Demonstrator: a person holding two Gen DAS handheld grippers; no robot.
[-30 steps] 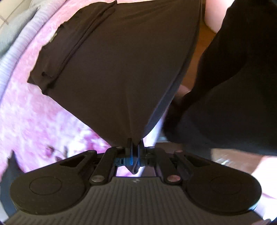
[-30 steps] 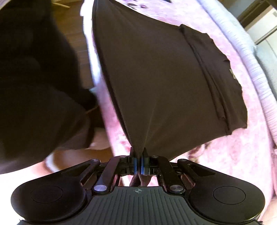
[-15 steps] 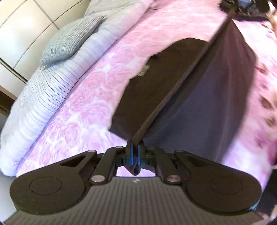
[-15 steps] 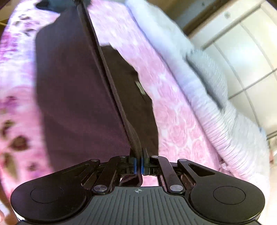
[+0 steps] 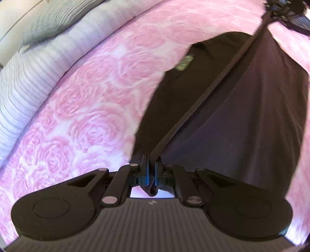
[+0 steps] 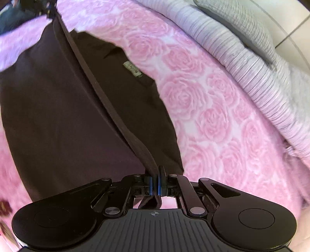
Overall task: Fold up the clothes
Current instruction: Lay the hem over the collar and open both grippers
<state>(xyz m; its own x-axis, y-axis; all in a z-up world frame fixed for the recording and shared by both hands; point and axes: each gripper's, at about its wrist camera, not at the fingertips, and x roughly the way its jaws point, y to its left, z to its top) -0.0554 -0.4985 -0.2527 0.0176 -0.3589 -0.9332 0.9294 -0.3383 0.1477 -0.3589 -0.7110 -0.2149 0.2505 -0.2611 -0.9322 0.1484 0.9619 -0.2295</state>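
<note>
A dark brown garment point(image 5: 242, 120) lies partly on a pink rose-patterned bedspread point(image 5: 87, 116). My left gripper point(image 5: 151, 164) is shut on one end of its hem, which runs taut up to the other gripper point(image 5: 279, 9) at the top right. In the right wrist view my right gripper point(image 6: 154, 174) is shut on the other end of the same garment point(image 6: 58, 120), and the hem stretches to the top left. Below the lifted hem, the lower layer shows a small neck label point(image 6: 132, 69) point(image 5: 185, 63).
A grey striped quilt point(image 5: 38, 64) point(image 6: 251, 73) is bunched along the far side of the pink bedspread point(image 6: 213, 120), with a grey knit pillow point(image 6: 232, 17) on it. White cupboard panels stand behind.
Both grippers have carried the hem across from the bed's edge, near the person, over the garment toward the quilt side. The cloth now doubles over itself, and the person is out of sight.
</note>
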